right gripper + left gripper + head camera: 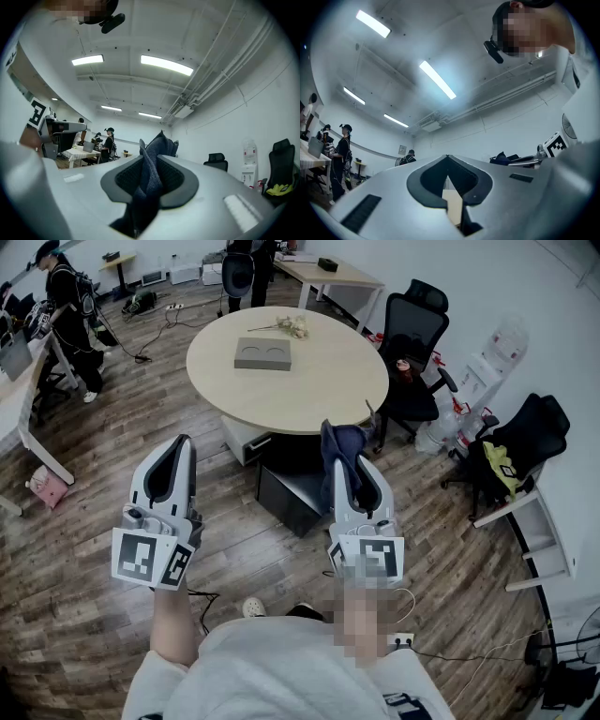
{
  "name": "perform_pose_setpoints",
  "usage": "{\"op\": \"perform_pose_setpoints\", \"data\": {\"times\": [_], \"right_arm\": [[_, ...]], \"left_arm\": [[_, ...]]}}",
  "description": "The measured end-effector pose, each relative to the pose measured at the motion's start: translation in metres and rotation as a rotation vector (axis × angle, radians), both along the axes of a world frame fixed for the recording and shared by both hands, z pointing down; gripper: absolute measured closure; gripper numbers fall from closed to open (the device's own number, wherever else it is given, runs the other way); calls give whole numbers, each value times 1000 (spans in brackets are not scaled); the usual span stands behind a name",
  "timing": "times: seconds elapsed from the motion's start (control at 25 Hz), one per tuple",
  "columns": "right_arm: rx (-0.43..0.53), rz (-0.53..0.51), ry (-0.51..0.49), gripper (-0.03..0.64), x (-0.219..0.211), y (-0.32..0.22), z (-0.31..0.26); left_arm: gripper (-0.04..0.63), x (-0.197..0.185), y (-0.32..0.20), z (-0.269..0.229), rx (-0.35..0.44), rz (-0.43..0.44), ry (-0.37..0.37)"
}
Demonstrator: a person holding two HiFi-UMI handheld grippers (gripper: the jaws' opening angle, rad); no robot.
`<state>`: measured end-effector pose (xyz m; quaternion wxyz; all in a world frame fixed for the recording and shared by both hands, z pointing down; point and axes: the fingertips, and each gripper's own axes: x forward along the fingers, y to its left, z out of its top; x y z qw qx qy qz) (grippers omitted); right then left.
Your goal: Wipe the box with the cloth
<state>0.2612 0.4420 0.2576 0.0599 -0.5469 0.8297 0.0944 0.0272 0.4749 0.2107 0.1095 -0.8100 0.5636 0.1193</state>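
Note:
A flat grey box (262, 353) with two round hollows lies on the round wooden table (328, 381), well ahead of both grippers. My right gripper (347, 463) is held in the air short of the table's near edge, shut on a dark blue cloth (340, 441) that sticks out past its tips. In the right gripper view the cloth (151, 174) is bunched between the jaws of the right gripper (157, 157). My left gripper (182, 442) hangs to the left over the floor, shut and holding nothing. The left gripper (448, 158) tilts up toward the ceiling in its own view.
A black cabinet (291, 491) and a white drawer unit (246, 439) stand under the table's near side. Dried flowers (291, 327) lie beyond the box. Black office chairs (412, 334) and a water dispenser (495, 357) stand to the right. A person (67, 298) stands far left.

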Motion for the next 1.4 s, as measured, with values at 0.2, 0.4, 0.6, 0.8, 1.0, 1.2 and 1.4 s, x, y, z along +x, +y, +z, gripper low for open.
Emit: {"op": "perform_pose_setpoints", "data": {"times": [0.2, 0.4, 0.6, 0.8, 1.0, 1.2, 1.4], "right_arm": [[4, -1, 12, 526, 2, -2, -3], [-3, 7, -3, 526, 2, -7, -1], [20, 20, -17, 526, -1, -8, -3], [9, 5, -19, 526, -7, -20, 2], [-12, -4, -35, 526, -11, -47, 8], [15, -33, -39, 526, -20, -94, 3], [23, -63, -59, 526, -29, -157, -5]], "left_arm": [[588, 6, -3, -3, 5, 11, 0], [588, 7, -8, -3, 10, 25, -2], [588, 0, -10, -3, 19, 16, -3], [588, -5, -24, 4, 2, 20, 13], [588, -3, -46, 6, -5, 43, -2], [588, -9, -84, 0, 13, 21, -27], [588, -18, -137, -6, 25, -13, -25]]}}
